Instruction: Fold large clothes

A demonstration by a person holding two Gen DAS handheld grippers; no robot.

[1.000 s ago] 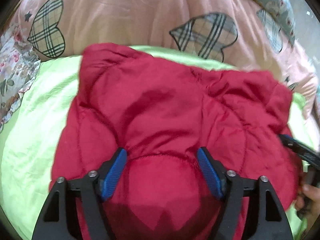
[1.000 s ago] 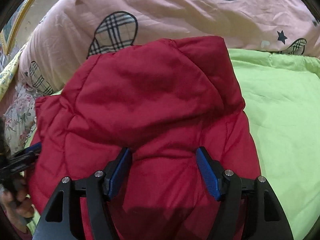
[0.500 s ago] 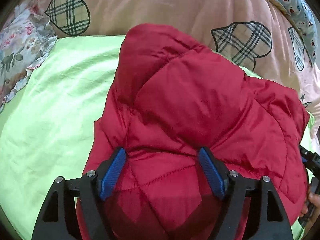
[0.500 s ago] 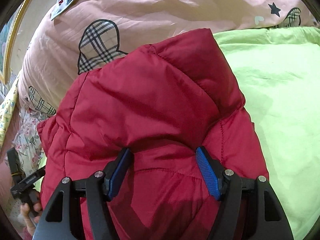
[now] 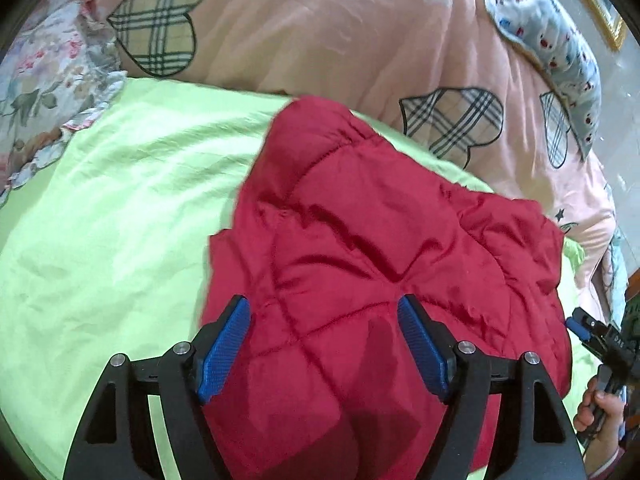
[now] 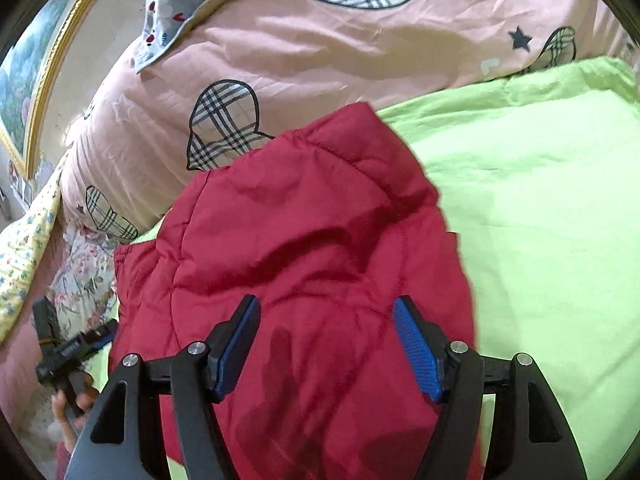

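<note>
We view the red quilted jacket point(image 5: 384, 280) lying in a folded bundle on the green sheet point(image 5: 104, 216), its far edge just short of the pink duvet point(image 5: 340, 36) with plaid hearts. The left gripper point(image 5: 324, 344) stands with its blue pads wide apart above the near part of the bundle, and no fabric is pinched between them. The right gripper point(image 6: 326, 344) is likewise spread, its jaws opening at this moment, with cloth below the pads point(image 6: 416, 344) but not pressed by them. In each wrist view the opposite gripper appears at the frame edge, carried by a hand point(image 5: 600, 412). We judge the main risk to be spring-back: the padded, slippery shell, once released, may puff up and let the top layer slide off, undoing the fold. A second risk is that an open pad snags a quilting seam as it withdraws and drags a layer askew. Compared with one second earlier, both grippers have spread further and pulled back sideways from the jacket; more green sheet now shows beside the bundle in both views, and the other gripper sits farther from the cloth.
</note>
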